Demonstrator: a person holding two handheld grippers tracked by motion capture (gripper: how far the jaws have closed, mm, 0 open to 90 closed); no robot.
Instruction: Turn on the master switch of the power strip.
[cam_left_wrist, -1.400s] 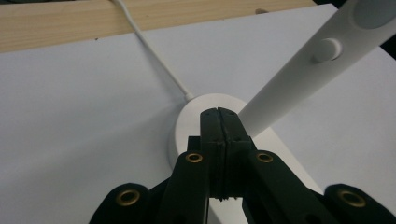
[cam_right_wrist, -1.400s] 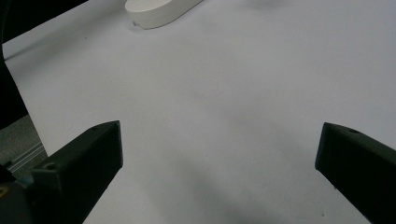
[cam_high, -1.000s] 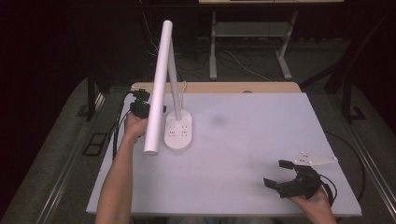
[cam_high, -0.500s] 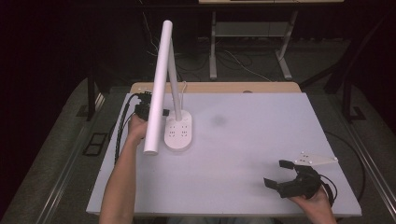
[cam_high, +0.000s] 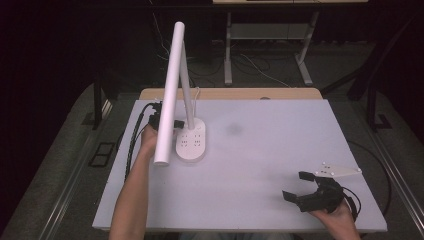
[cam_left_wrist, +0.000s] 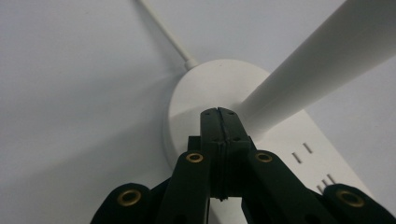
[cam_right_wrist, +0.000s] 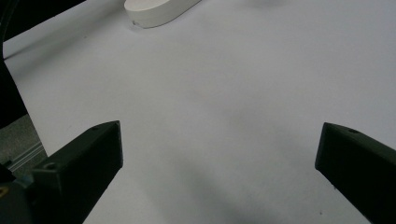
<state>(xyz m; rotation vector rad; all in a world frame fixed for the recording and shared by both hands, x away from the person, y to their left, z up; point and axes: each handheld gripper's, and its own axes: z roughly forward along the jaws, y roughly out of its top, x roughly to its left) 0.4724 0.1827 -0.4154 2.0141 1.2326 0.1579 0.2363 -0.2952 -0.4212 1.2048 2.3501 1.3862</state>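
Note:
A white desk lamp stands at the table's back left. Its oval base (cam_high: 191, 142) carries sockets, a thin post (cam_high: 186, 85) rises from it, and a long head bar (cam_high: 169, 95) slants down toward me. My left gripper (cam_high: 175, 123) is shut with nothing between its jaws, partly hidden behind the head bar. In the left gripper view its closed tip (cam_left_wrist: 218, 113) rests at the base (cam_left_wrist: 196, 88), right beside the foot of the post (cam_left_wrist: 308, 65). My right gripper (cam_high: 296, 186) is held open at the front right, over bare table (cam_right_wrist: 219, 140).
The lamp's white cord (cam_left_wrist: 163, 32) runs off the back of the base. The white table top (cam_high: 280, 145) spreads wide between the two grippers. A wooden strip (cam_high: 230, 93) edges the far side. The lamp base (cam_right_wrist: 159, 9) lies far ahead in the right gripper view.
My left gripper has edged a little nearer the lamp base. The right gripper and the lamp have stayed where they were.

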